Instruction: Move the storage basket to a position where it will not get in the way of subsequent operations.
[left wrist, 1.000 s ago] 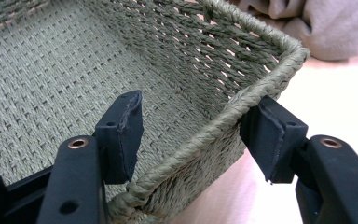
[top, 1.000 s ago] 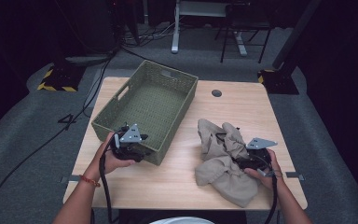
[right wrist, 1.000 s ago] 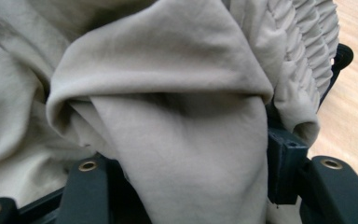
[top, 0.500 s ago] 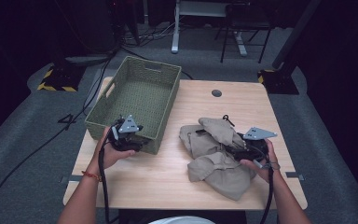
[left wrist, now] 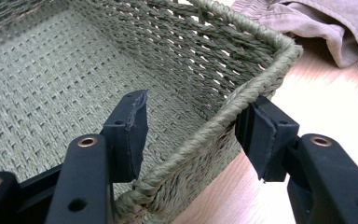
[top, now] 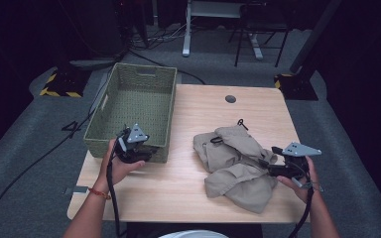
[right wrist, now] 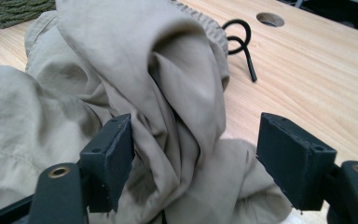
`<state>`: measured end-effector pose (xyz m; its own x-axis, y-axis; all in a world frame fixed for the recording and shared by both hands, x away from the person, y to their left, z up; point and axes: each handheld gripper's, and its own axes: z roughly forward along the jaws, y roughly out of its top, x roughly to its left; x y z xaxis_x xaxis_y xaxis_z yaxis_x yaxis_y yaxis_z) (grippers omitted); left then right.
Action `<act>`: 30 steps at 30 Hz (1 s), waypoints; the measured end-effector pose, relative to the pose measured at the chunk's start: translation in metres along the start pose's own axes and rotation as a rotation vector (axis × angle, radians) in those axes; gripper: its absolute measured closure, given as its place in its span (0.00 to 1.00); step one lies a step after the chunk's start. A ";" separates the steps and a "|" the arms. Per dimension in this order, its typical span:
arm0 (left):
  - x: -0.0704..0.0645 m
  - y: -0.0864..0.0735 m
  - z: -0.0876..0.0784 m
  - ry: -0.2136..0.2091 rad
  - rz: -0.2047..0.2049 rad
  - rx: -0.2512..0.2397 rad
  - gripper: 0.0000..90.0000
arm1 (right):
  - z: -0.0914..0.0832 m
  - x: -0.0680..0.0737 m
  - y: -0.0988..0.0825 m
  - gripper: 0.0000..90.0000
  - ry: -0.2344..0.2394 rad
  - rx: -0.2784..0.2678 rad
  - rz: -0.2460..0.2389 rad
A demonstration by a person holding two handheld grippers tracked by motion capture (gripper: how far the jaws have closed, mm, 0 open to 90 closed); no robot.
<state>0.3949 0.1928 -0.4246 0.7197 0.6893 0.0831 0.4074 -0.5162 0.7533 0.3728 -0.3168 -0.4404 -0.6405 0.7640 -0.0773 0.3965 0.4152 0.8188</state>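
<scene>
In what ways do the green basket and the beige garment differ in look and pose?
The basket is stiff woven green fibre standing upright with an open top; the garment is soft beige cloth lying crumpled. The basket overhangs the table's left edge; the garment lies nearer its right side. Both have a gripper's open jaws around a part.

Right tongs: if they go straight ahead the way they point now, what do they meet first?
Most likely the khaki cloth. Its raised fold already lies between the open jaws of the right tongs, so they would push into it almost at once; depth is hard to judge.
</scene>
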 end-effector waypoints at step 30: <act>0.002 0.014 -0.031 0.001 -0.006 -0.067 0.24 | -0.018 0.000 -0.010 0.31 0.030 -0.005 -0.003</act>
<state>0.3847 0.2027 -0.3931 0.7169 0.6927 0.0789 0.3734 -0.4771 0.7956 0.3567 -0.3298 -0.4382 -0.6615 0.7473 -0.0630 0.3912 0.4155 0.8212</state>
